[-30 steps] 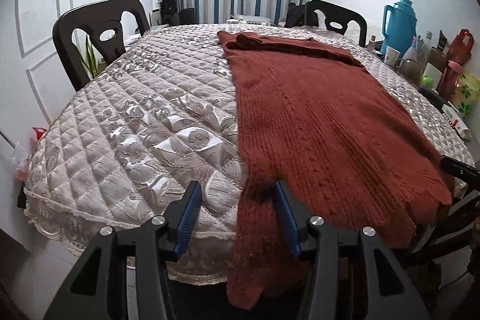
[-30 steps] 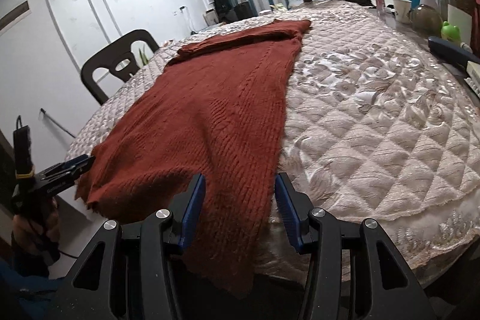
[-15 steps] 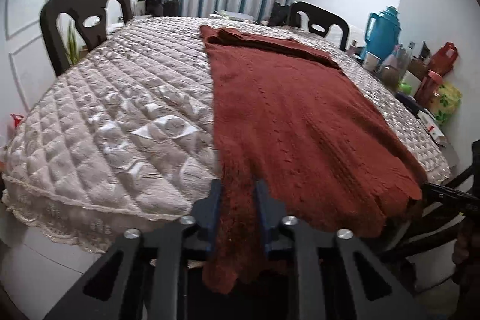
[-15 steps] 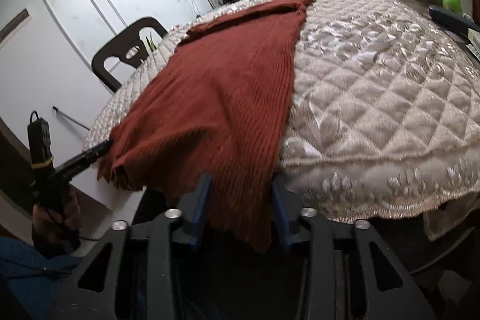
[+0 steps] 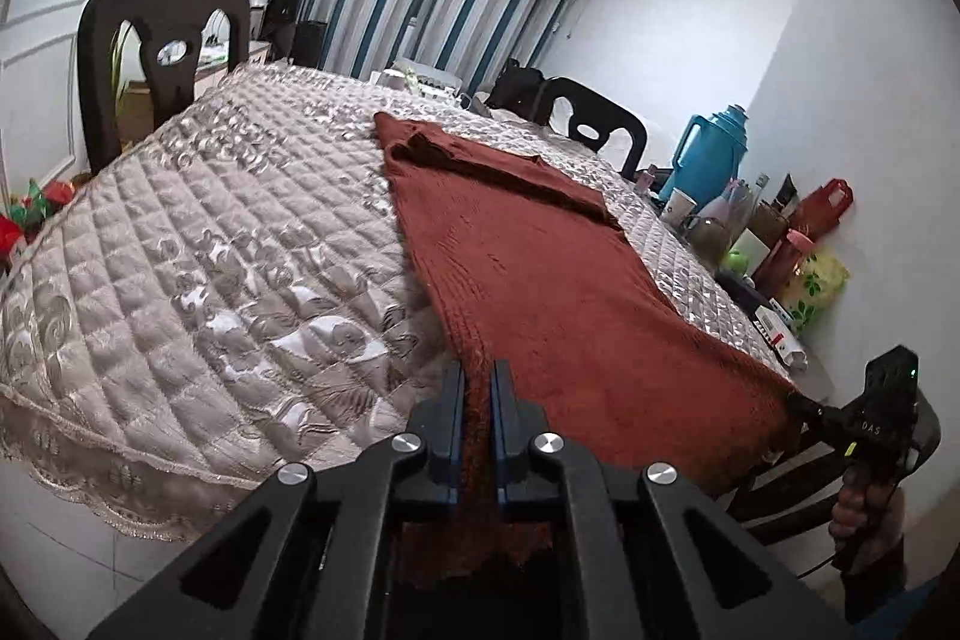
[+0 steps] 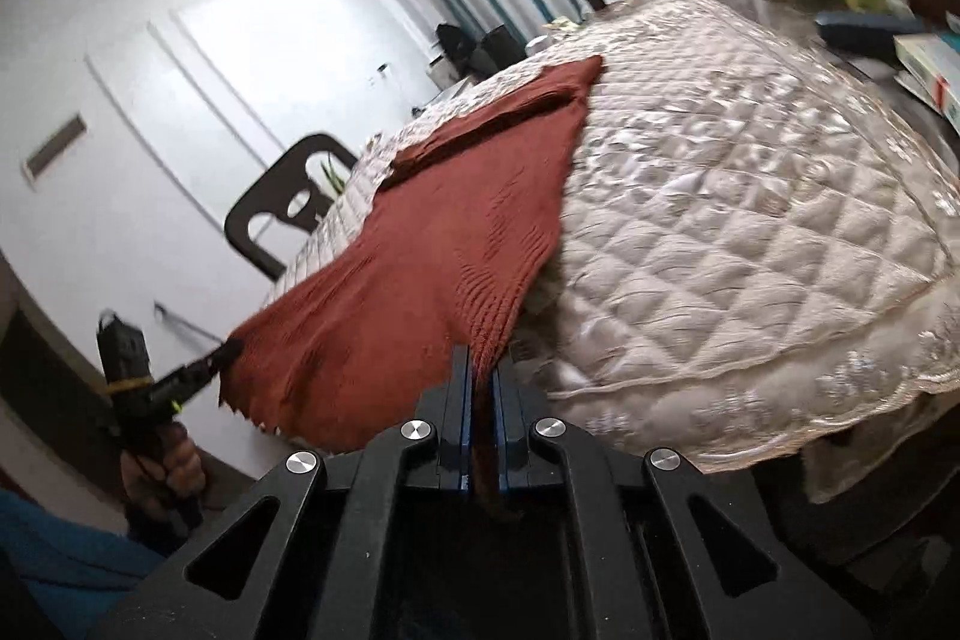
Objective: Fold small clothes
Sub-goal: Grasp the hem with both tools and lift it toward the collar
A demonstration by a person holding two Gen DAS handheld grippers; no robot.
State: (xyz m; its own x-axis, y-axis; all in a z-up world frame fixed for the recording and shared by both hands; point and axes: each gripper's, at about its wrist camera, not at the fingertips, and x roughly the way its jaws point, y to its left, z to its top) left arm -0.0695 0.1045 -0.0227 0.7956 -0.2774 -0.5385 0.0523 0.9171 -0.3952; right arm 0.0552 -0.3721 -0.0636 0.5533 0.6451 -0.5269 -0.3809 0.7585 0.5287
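The near hem of the rust knit garment [image 5: 540, 280], spread along the quilted table [image 5: 210, 250], is pinched at both corners: the left gripper [image 5: 477, 400] and right gripper [image 6: 480, 400] are clamped tight on the cloth. A fold away from the person is probably called for next. Both grippers are angled downward, hem lifted.
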